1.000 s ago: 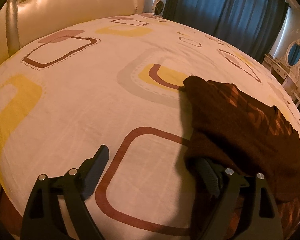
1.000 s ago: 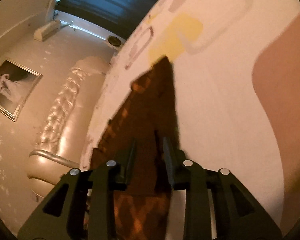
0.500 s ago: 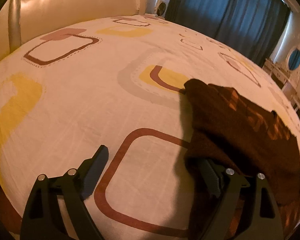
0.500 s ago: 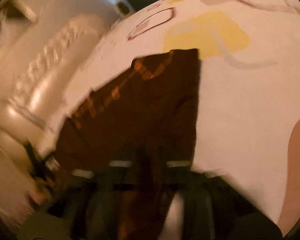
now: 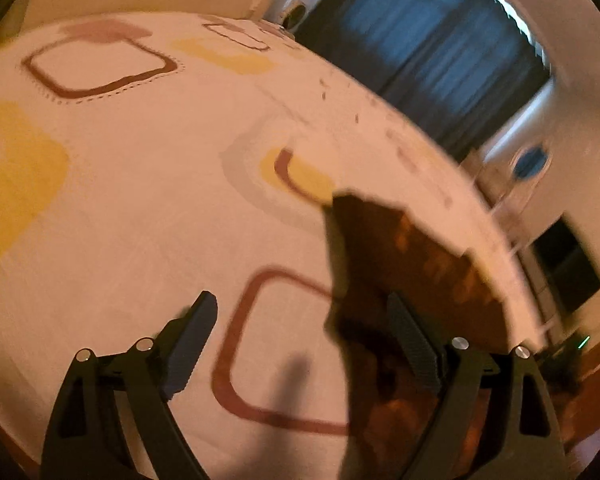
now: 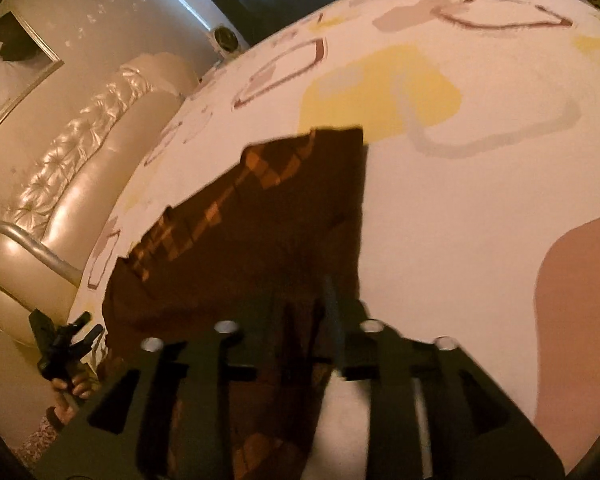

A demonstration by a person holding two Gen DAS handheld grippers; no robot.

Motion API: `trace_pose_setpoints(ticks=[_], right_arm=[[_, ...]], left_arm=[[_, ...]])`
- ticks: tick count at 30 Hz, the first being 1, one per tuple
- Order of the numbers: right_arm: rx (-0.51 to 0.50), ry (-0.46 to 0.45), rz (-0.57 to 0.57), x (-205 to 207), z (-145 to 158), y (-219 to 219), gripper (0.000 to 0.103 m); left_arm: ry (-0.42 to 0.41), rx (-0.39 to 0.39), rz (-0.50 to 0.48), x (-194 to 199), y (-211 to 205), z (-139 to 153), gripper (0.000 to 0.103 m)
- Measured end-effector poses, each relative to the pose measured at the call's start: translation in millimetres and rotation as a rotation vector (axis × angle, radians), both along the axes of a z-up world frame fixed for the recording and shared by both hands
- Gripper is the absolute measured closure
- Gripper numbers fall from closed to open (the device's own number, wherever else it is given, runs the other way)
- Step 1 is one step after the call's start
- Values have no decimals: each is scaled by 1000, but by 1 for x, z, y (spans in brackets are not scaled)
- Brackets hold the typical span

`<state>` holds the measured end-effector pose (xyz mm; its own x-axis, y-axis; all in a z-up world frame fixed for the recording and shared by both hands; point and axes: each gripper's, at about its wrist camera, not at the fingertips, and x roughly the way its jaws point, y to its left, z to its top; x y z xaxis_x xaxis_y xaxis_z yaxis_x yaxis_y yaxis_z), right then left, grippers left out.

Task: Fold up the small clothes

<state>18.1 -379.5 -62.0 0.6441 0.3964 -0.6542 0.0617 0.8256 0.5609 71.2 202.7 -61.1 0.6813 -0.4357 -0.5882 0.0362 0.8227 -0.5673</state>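
A small dark brown garment with an orange check pattern [image 6: 260, 216] lies on the patterned bed sheet [image 6: 460, 208]. My right gripper [image 6: 304, 312] is shut on its near edge, and the cloth hangs down between the fingers. In the left wrist view the same garment [image 5: 400, 264] lies at the right. My left gripper [image 5: 300, 316] is open, its right finger over the garment's near left edge and its left finger over bare sheet. The left gripper also shows in the right wrist view [image 6: 62, 340] at the far left, beside the garment's corner.
The bed sheet [image 5: 140, 200] is white with yellow, grey and brown squares. A padded cream headboard [image 6: 80, 184] stands at the left. Dark blue curtains [image 5: 420, 48] hang behind the bed. A framed picture [image 6: 8, 68] hangs on the wall.
My right gripper has swung round with the garment edge in it, and the garment now lies spread wider. My left gripper has tilted and shifted slightly; it stays open.
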Motion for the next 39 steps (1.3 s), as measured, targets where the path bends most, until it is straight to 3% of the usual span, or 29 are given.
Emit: trace_pose_setpoints(ticks=[4,8,14,16,18,19,20,25,27,29,34,39], right_arm=[[19,0,-17,6,4,3,65],[78,11,-42,15,-1,6,61],[102,25,-76,27,-6,-1,49],[99,21,-93,31,-6,-5,44],[84,20,-126,38,-7,-12,38],[83,20,-139,42,-8,-16,38],[81,22,-157,46,-9,-20,37],[127,36,-231,61,-17,-40,36],[128,34,-229,64,-18,-41,36],[107,41,-218,68,-20,-40,36],[85,35,-233,74,-19,-45,35],[94,34,-234,81,-18,-48,35]], left_arm=[[35,-126,-68,47,5,0,17],[59,-74,-191,88,-24,-6,17],[56,-5,-286,115,-58,-13,20],[75,21,-297,120,-65,-15,59],[99,77,-293,124,-71,-20,84],[98,114,-287,124,-74,-21,93],[96,122,-286,126,-74,-22,96],[22,145,-176,123,-68,-5,98],[46,114,-138,127,-61,-8,98],[93,167,-144,133,-67,-21,98],[86,122,-89,136,-59,-20,98],[93,155,-94,143,-60,-20,98]])
